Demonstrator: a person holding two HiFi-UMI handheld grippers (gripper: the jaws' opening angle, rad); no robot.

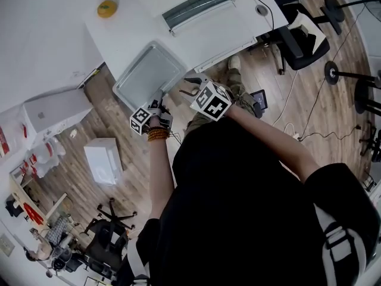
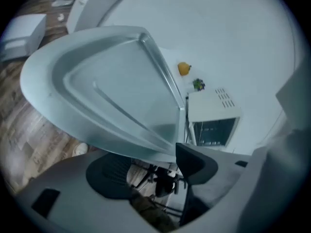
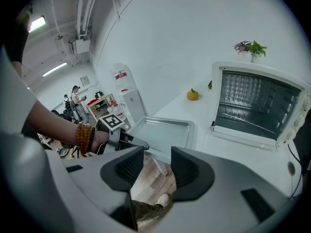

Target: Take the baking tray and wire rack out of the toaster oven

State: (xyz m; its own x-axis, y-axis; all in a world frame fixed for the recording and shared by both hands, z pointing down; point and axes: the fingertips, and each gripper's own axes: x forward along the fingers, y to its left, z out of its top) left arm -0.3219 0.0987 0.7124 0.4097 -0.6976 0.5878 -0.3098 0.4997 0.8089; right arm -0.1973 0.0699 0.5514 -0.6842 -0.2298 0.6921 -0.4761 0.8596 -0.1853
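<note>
1. The tray [image 1: 146, 73] is lying flat and empty at the near left corner of the worktop [image 1: 143, 22]. Its near rim is reaching the worktop's edge, and I cannot tell whether it is jutting past.
2. The left gripper [image 2: 150, 165] is pointing at the tray's near rim with its jaws standing wide apart. The rim is showing just above them, and the pads are not pressing on it.
3. The right gripper [image 3: 158, 166] is hanging just beside the left one, off the worktop's near edge. Its jaws are standing apart with only floor showing between them.
4. The oven [image 3: 257, 106] is sitting towards the worktop's far edge, well apart from the tray, with its door hanging open.
5. The rack [image 3: 245, 114] is sitting inside the oven.
6. An orange fruit [image 3: 193, 94] is resting near the far edge, left of the oven, and a small plant [image 3: 250, 47] is standing on the oven's top.
</note>
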